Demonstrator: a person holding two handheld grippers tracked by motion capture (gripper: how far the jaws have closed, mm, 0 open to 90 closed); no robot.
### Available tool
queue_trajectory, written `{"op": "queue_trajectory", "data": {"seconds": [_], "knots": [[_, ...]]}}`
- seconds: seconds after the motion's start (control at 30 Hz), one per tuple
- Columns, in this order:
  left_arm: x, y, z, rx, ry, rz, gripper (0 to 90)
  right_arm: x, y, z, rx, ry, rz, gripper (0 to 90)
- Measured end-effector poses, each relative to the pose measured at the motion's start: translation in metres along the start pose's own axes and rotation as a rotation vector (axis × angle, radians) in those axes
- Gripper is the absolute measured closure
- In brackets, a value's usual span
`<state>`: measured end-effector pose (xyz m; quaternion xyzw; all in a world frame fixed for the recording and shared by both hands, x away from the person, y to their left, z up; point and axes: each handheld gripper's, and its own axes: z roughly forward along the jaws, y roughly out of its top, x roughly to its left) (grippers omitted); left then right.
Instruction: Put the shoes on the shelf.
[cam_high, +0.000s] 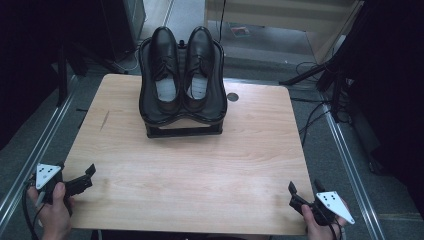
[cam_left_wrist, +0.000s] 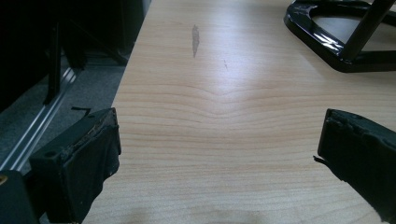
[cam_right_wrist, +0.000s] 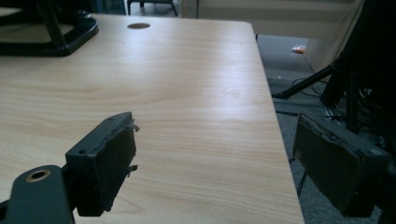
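Clearly the pair of black shoes (cam_high: 182, 67) sits far ahead of both grippers, on a black stand (cam_high: 182, 112) at the table's (cam_high: 190, 170) far middle, toes pointing away (long axes running front to back). Left gripper (cam_high: 85, 179) and right gripper (cam_high: 300, 196) rest at the near corners, jaws spread and holding nothing, about equally far from the shoes; neither hand looks favoured for a reach.

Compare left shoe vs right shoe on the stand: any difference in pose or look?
The left shoe sits at the left of the black stand, the right shoe at its right, side by side. The left shoe's insole looks plain pale; the right shoe's shows a faint dark mark. Shared: both are black lace-up dress shoes, upright, toes pointing away from the person.
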<state>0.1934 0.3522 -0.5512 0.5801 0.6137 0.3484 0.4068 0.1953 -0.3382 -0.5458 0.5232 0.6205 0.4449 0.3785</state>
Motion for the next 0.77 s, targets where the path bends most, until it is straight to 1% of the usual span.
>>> {"op": "queue_trajectory", "data": {"seconds": [0.03, 0.07, 0.1, 0.17, 0.27, 0.33, 0.43, 0.5, 0.77], "knots": [[0.0000, 0.0000, 0.0000, 0.000, 0.000, 0.000, 0.0, 0.0015, 0.0004, 0.0010, 0.016, 0.007, -0.016, 13.3], [0.0000, 0.0000, 0.0000, 0.000, 0.000, 0.000, 0.0, 0.0027, 0.0007, 0.0019, 0.026, 0.007, -0.018, 13.2], [0.0000, 0.0000, 0.0000, 0.000, -0.002, 0.000, 0.0, 0.0029, 0.0009, 0.0027, 0.033, 0.005, -0.030, 13.4], [0.0002, -0.0001, 0.0000, -0.002, -0.002, -0.003, 0.0, 0.0021, 0.0013, 0.0037, 0.042, 0.009, -0.023, 13.5], [0.0002, 0.0000, 0.0000, 0.000, -0.004, 0.000, 0.0, -0.0017, 0.0014, 0.0035, 0.044, 0.021, 0.017, 14.2], [0.0000, 0.0002, 0.0003, 0.004, -0.005, 0.002, 0.0, -0.0036, 0.0016, 0.0041, 0.048, 0.032, 0.028, 14.2], [0.0000, 0.0002, 0.0007, 0.005, -0.010, 0.000, 0.0, -0.0024, 0.0021, 0.0055, 0.059, 0.034, 0.014, 14.2], [0.0001, 0.0002, 0.0007, 0.005, -0.010, -0.001, 0.0, -0.0013, 0.0022, 0.0060, 0.061, 0.021, 0.005, 14.2], [-0.0003, 0.0005, 0.0013, 0.012, -0.007, 0.000, 0.0, -0.0036, 0.0025, 0.0065, 0.062, 0.028, 0.023, 14.1]]}}
